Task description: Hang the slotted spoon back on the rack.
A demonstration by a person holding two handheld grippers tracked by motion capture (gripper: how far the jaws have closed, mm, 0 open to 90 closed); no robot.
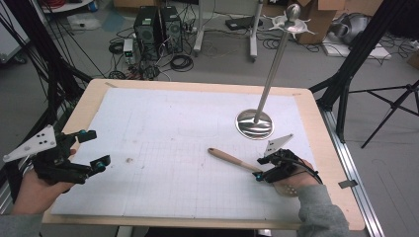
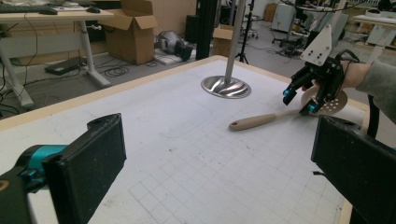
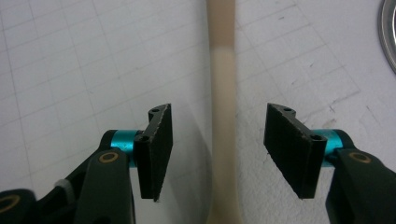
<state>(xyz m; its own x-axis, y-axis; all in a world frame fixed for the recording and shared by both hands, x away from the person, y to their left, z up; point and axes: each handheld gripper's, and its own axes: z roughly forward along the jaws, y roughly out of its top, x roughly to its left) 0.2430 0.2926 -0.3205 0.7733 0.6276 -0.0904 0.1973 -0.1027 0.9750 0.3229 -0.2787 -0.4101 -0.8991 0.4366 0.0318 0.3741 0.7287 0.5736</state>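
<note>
A slotted spoon [image 1: 227, 159] with a wooden handle lies on the white gridded mat [image 1: 173, 133], handle pointing left, its beige perforated head [image 2: 335, 100] under my right hand. My right gripper [image 1: 260, 169] points down over the spoon's neck. In the right gripper view the thin beige neck [image 3: 223, 93] runs between the two pads [image 3: 156, 144], with a gap on each side, so the jaws stand open around it. My left gripper [image 1: 99, 148] hovers at the mat's left edge, open wide, nothing between its jaws.
A metal stand with a round shiny base [image 1: 254, 123] and a tall pole topped by hooks [image 1: 291, 19] rises just behind the spoon. The table's wooden rim [image 1: 321, 148] lies close on the right. Cables, computers and boxes cover the floor beyond.
</note>
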